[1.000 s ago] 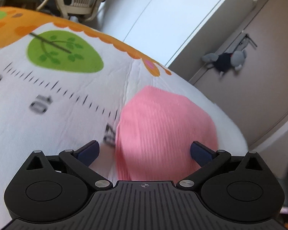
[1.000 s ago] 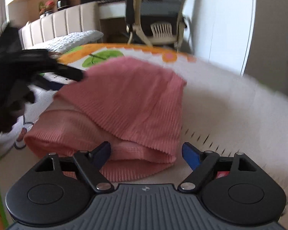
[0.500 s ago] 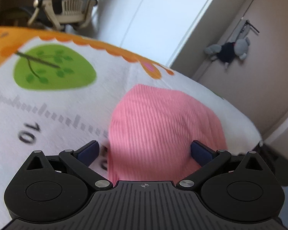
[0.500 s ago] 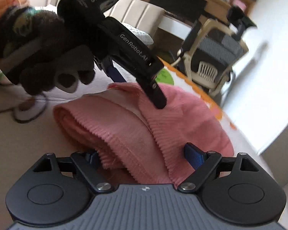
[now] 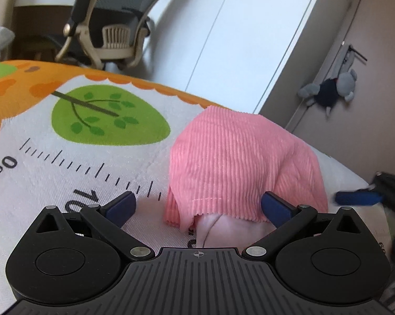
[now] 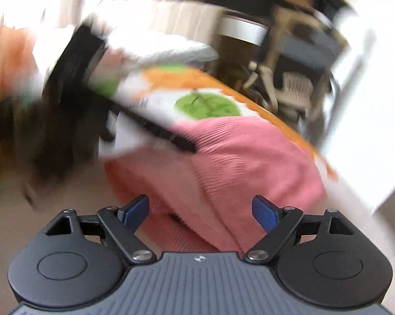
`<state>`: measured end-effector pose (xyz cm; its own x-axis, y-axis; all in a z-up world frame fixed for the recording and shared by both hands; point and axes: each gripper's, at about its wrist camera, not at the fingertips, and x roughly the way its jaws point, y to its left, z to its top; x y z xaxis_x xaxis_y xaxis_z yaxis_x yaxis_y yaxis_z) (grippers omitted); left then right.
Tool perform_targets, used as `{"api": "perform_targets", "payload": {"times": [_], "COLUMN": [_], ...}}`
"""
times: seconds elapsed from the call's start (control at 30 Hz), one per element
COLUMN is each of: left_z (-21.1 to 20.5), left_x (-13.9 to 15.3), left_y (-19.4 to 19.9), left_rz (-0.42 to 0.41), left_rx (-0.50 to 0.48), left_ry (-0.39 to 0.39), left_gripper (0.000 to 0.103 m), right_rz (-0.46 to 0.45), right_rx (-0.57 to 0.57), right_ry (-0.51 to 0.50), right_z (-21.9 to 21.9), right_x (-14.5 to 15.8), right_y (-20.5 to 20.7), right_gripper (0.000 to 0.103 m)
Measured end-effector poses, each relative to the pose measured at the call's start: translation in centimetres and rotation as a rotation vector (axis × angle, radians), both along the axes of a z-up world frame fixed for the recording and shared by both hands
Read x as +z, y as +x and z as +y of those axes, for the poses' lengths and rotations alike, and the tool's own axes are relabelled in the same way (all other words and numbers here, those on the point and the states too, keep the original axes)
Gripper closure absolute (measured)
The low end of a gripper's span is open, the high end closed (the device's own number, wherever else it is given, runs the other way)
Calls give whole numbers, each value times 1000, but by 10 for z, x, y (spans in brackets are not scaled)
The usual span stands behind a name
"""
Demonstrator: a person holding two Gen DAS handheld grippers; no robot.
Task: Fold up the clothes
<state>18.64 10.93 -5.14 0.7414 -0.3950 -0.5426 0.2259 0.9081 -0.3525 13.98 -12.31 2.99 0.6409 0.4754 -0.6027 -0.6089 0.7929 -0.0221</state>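
Note:
A folded pink ribbed garment [image 5: 239, 162] lies on a printed mat [image 5: 66, 173] with a ruler scale and a green leaf. My left gripper [image 5: 197, 206] stands open just in front of the garment's near hem, where a paler inner layer shows; nothing sits between its pads. In the blurred right wrist view the same pink garment [image 6: 239, 162] fills the middle, and my right gripper [image 6: 200, 210] is open over its near edge. The left gripper [image 6: 155, 128] appears there as a dark blurred shape at the garment's far left. A blue fingertip [image 5: 357, 198] of the right gripper shows at the right edge.
An office chair [image 5: 113, 26] stands beyond the mat's orange border. A white wardrobe [image 5: 250, 34] and a brown door with a hanging grey plush toy [image 5: 331, 93] lie behind. A white pillow [image 6: 165, 47] sits at the far left of the bed.
The left gripper has drawn back from the garment, so its near hem now shows. The right wrist view has swung fast and blurred; the left gripper there has moved away to the left.

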Motion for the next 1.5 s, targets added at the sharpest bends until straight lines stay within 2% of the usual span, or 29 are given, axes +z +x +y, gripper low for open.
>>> {"api": "perform_targets", "payload": {"times": [0.1, 0.13, 0.2, 0.27, 0.33, 0.37, 0.43, 0.53, 0.63, 0.77, 0.83, 0.9, 0.93, 1.0, 1.07, 1.2, 1.3, 1.37, 1.43, 1.5], "left_z": [-6, -9, -13, -15, -14, -13, -12, -14, -14, -15, -20, -29, -34, -39, -41, -40, -36, -32, -30, -30], "left_x": [1, 2, 3, 3, 3, 3, 4, 5, 7, 15, 20, 21, 20, 17, 13, 6, 7, 15, 30, 46], "left_y": [-6, -10, -20, -28, -30, -29, -28, -29, -35, -50, -57, -60, -60, -54, -48, -40, -40, -46, -57, -64], "left_rz": [-4, -6, -7, -10, -10, -8, -5, 2, 23, 48, 29, -7, -23, -6, 21, 24, 27, 15, -34, -93], "left_rx": [25, 37, 54, 53, 49, 47, 44, 36, 11, -109, -177, -207, -208, -178, -144, -101, -82, -95, -152, -201], "left_ry": [7, 6, -3, -12, -26, -31, -29, -11, 1, 23, 87, 197, 253, 272, 267, 267, 273, 270, 241, 195], "left_gripper": [0, 0, 0, 0, 0, 0, 0, 0, 0, 0, 0, 0, 0, 0, 0, 0, 0, 0, 0, 0], "right_rz": [80, 95, 112, 158, 168, 138, 75, 82, 45, -4, -32, -68, -83, -100, -131, -129, -108, -78, -34, -14], "right_rx": [-214, -279, -389, -446, -460, -463, -468, -492, -468, -308, -174, -60, -38, -53, -115, -221, -232, -224, -216, -222], "right_ry": [200, 226, 214, 174, 118, 96, 65, 59, 53, 101, 35, -95, -154, -212, -224, -171, -151, -117, -42, 42], "right_z": [-42, -50, -55, -54, -41, -37, -31, -33, -35, -53, -46, -29, -20, -8, -3, -6, -10, -16, -29, -42], "right_x": [20, 19, 6, -21, -46, -52, -56, -55, -45, -33, -30, -37, -42, -50, -55, -56, -60, -61, -55, -46], "right_y": [32, 44, 72, 95, 113, 116, 118, 114, 89, 27, 2, -14, -18, -13, 0, 29, 33, 28, 21, 12], "right_gripper": [17, 17, 25, 32, 32, 28, 27, 26, 26, 21, 18, 18, 18, 19, 19, 19, 19, 19, 15, 2]}}
